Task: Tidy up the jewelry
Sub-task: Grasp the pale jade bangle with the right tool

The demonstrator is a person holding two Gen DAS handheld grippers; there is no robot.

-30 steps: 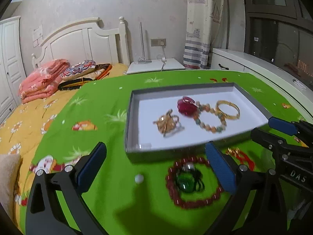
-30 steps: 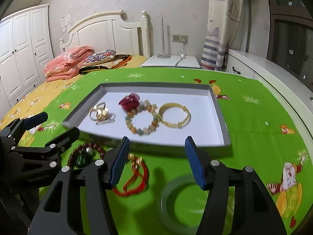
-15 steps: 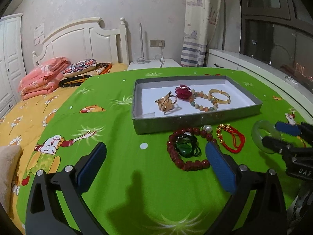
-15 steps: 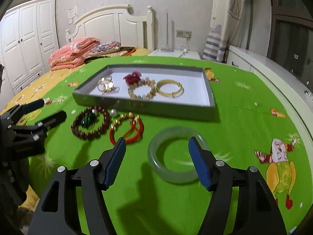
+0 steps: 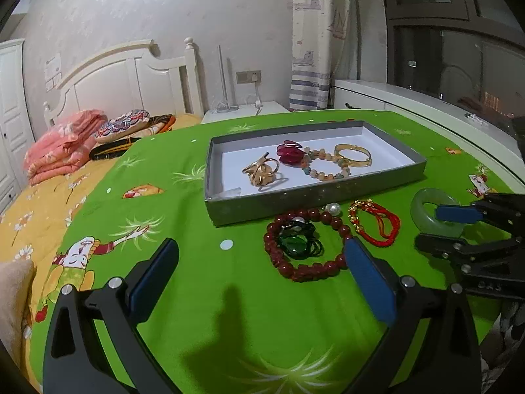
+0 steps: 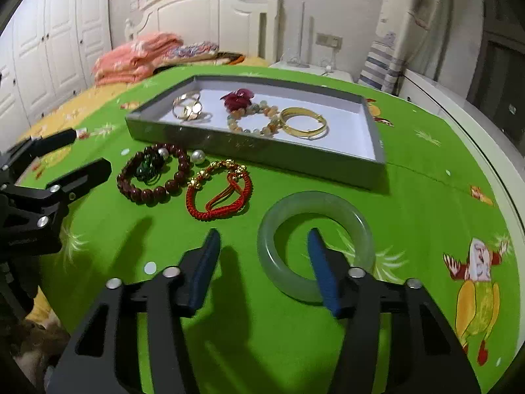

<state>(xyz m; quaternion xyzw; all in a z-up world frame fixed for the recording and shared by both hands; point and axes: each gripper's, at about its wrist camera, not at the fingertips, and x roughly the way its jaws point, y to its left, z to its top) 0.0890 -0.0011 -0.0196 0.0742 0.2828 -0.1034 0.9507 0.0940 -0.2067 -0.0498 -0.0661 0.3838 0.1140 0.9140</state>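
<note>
Both of your grippers had pulled back from the grey tray [image 6: 210, 139] since a second before, so the loose pieces on the green cloth [image 5: 229, 321] came into full view. Your right gripper [image 6: 262, 262] was closing around the near rim of the pale jade bangle [image 6: 331, 202], one finger inside the ring and one outside; the pads had not yet pressed on it. Your left gripper [image 5: 262, 282] hung spread wide and empty, near the dark red bead bracelet [image 5: 295, 271] that ringed a green pendant [image 5: 295, 246]. Just beside that lay the red cord bracelet [image 6: 218, 211]. Inside the tray sat a gold bangle [image 6: 303, 124], a pastel bead bracelet [image 6: 251, 123] and gold rings [image 6: 187, 110].
</note>
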